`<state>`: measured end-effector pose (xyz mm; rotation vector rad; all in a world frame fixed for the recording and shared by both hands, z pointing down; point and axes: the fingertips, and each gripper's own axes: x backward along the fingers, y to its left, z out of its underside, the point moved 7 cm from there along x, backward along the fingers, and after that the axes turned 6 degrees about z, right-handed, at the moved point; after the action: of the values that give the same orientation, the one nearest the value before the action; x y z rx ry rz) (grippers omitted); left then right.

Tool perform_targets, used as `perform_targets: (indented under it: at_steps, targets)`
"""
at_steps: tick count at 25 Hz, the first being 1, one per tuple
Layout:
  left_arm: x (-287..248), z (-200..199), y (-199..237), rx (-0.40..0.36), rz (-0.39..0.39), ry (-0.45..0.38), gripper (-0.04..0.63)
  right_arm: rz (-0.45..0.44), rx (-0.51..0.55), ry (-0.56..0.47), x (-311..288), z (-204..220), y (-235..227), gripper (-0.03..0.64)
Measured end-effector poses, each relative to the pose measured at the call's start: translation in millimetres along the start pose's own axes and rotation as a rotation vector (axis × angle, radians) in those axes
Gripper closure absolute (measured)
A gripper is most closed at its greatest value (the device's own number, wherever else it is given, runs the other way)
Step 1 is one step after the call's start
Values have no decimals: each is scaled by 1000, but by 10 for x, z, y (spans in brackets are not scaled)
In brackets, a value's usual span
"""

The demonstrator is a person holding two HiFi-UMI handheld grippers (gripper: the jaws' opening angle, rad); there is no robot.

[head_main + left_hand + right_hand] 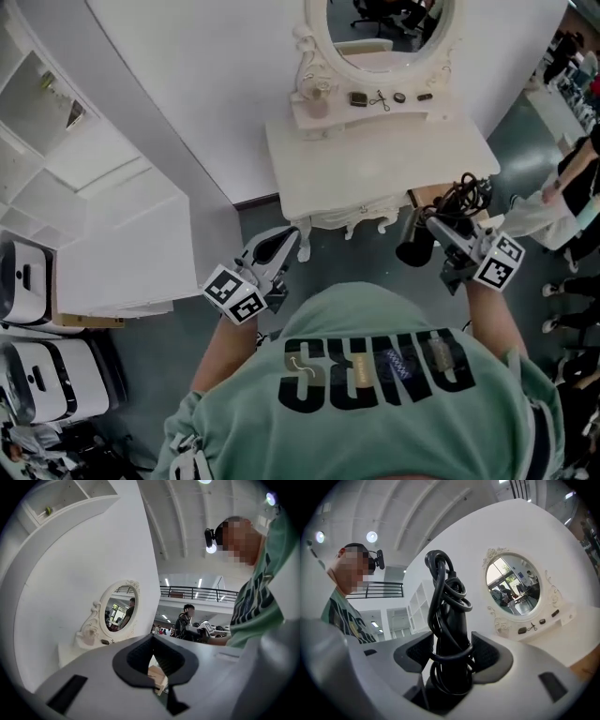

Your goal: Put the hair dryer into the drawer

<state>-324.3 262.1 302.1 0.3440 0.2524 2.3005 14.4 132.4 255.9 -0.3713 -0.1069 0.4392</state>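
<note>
The black hair dryer (415, 248) with its cord wound round the handle (450, 634) is clamped in my right gripper (439, 225), just off the front right corner of the white dressing table (375, 159). In the right gripper view the pads (485, 653) press on the handle from both sides, with the right gripper (451, 656) pointing level towards the oval mirror (513, 583). My left gripper (292, 236) is in front of the table's left leg, its jaws together with nothing between them (153, 641). The table's scalloped front (361, 217) shows no drawer pulled out.
Small items, scissors among them (380, 97), lie on the shelf under the mirror (389, 28). A white shelving unit (94, 216) stands at the left, white cases (47, 375) on the floor below it. A wood-coloured box (427, 195) sits right of the table. A person (577, 187) stands at the far right.
</note>
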Motion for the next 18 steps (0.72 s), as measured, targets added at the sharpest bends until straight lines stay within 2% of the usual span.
perform_targets:
  at_steps: [7, 13, 18]
  targets:
    - [29, -187, 752, 36, 7, -5, 597, 28, 1, 15, -770, -74, -157, 373]
    - [-102, -185, 1043, 58, -8, 4, 597, 48, -6, 39, -941, -109, -442, 373]
    - [-491, -137, 1214, 75, -42, 12, 597, 37, -17, 48, -967, -235, -921, 373]
